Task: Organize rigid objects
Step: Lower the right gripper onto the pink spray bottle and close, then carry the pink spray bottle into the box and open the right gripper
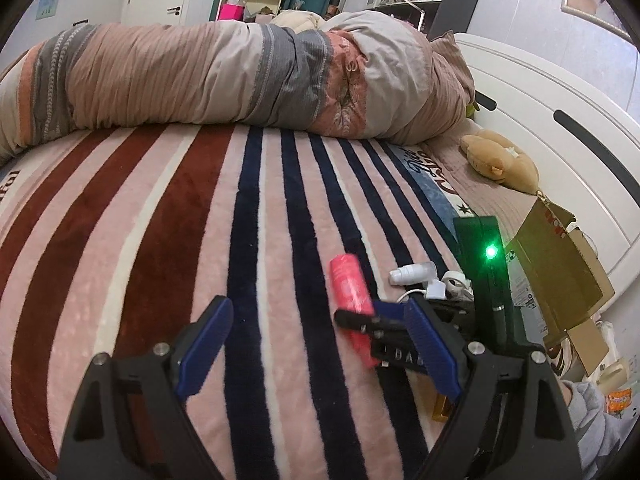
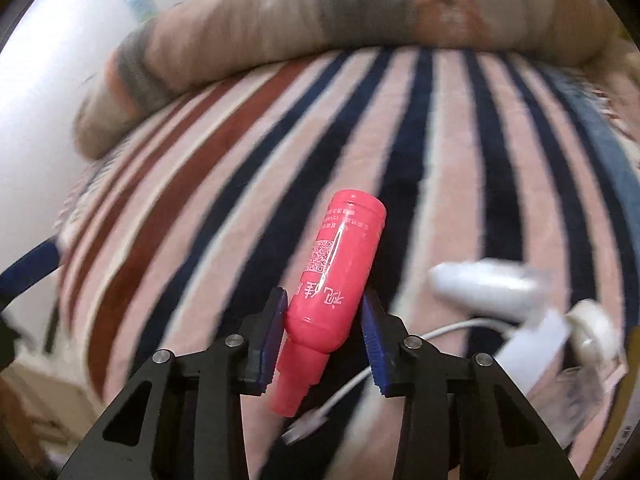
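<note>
The right gripper [image 2: 324,332] sits at bottom centre of its view with the pink bottle [image 2: 336,276] between its blue pads [image 2: 276,336]; the left pad touches the bottle's shoulder, the right one looks just shy of it, so whether the grip is fully made I cannot tell. The bottle points up the frame, its neck toward the camera, over the striped blanket [image 2: 460,160]. The left gripper [image 1: 316,344] is spread wide and empty at bottom centre of its view, with the same bottle [image 1: 352,300] right of centre. To the lower right lie a white bottle [image 2: 484,288], a white cable [image 2: 360,376] and a small white plug. Further right in the left view stands a cardboard box [image 1: 560,276], probably the destination. Squeeze squarely on the body, not the tapering shoulder, and lift clear of the cable before swinging toward the box.
</note>
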Available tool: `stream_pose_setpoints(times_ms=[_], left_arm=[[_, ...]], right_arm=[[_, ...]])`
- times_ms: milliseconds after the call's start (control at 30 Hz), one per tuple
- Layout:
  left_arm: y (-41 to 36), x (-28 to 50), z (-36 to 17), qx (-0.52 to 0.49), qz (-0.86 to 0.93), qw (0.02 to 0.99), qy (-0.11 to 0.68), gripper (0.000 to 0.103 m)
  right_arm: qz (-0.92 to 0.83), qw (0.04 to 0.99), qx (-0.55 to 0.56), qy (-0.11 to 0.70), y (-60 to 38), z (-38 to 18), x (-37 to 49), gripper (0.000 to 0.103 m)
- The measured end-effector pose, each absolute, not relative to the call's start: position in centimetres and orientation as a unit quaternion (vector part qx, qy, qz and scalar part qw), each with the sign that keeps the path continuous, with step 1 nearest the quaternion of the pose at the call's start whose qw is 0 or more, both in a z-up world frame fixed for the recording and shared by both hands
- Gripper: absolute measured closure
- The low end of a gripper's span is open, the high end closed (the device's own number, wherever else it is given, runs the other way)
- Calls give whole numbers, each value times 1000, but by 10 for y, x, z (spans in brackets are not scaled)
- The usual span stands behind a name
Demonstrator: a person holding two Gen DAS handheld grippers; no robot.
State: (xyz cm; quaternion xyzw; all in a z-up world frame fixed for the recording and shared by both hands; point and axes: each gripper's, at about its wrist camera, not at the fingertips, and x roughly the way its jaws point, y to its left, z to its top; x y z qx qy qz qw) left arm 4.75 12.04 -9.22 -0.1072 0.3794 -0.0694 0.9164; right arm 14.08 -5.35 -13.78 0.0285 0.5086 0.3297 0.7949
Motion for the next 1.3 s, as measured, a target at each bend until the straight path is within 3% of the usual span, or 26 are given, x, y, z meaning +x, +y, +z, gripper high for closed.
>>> stream_pose_setpoints(times_ms=[333, 800, 1300], left_arm=[[136, 50, -99, -142, -72, 904, 397, 17], [66, 45, -26, -169, -225, 893, 351, 18], [-44, 59, 20, -203, -360, 840, 351, 18]], right_arm=[[339, 785, 32, 517, -43, -143, 142, 72], [433, 836, 27, 337, -109, -11, 44, 76], [400, 893, 39, 204, -227, 41, 5, 76]])
